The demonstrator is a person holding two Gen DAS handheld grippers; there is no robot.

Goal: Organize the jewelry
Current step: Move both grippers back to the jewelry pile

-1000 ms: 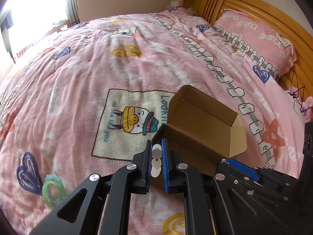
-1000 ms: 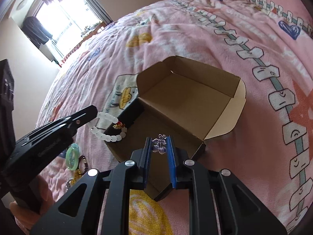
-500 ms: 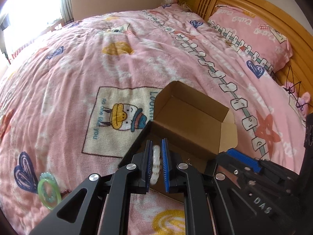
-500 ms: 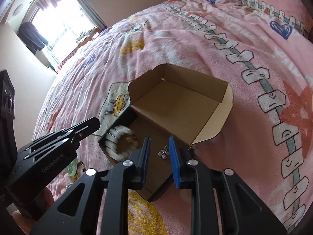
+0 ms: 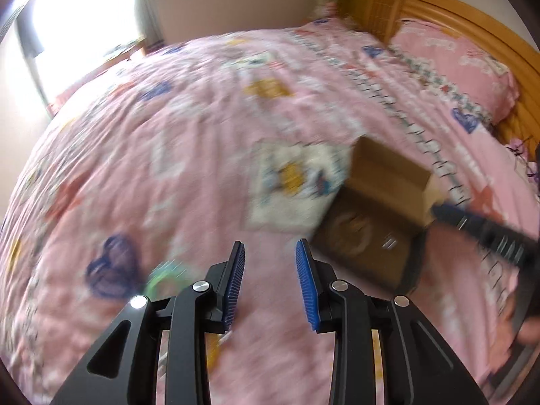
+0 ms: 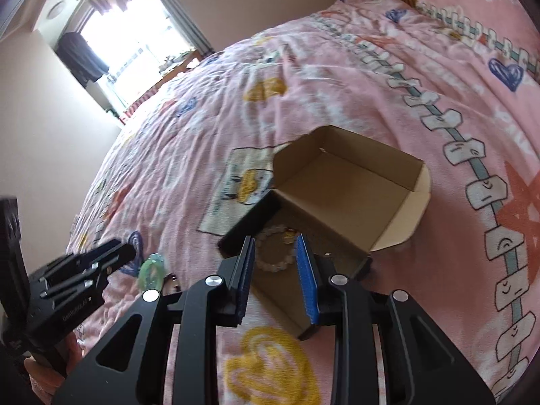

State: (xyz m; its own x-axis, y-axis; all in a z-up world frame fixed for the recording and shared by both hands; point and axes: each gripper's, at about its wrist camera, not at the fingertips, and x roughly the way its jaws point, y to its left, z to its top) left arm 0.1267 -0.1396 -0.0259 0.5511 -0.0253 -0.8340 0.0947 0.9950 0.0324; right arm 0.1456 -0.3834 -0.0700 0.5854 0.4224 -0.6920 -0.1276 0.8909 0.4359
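Right wrist view: pink cartoon-print blanket (image 6: 337, 77) covers the bed, open brown cardboard box (image 6: 341, 195) sits on it mid-frame. White bead bracelet (image 6: 275, 249) lies inside the box's near half. Right gripper (image 6: 274, 271) hovers over the box's near edge, fingers spread, nothing between them. Left gripper (image 5: 270, 280) also spread and empty, over blanket left of the box. Green ring-shaped bangle (image 6: 153, 268) lies on the blanket, left of the box.

1. A home bedroom: a bed (image 6: 337, 77) under a pink cartoon-print blanket fills both views.
2. A matching pillow (image 5: 459, 64) leans on a wooden headboard (image 5: 438, 10).
3. A bright curtained window (image 6: 135, 47) lights plain walls.
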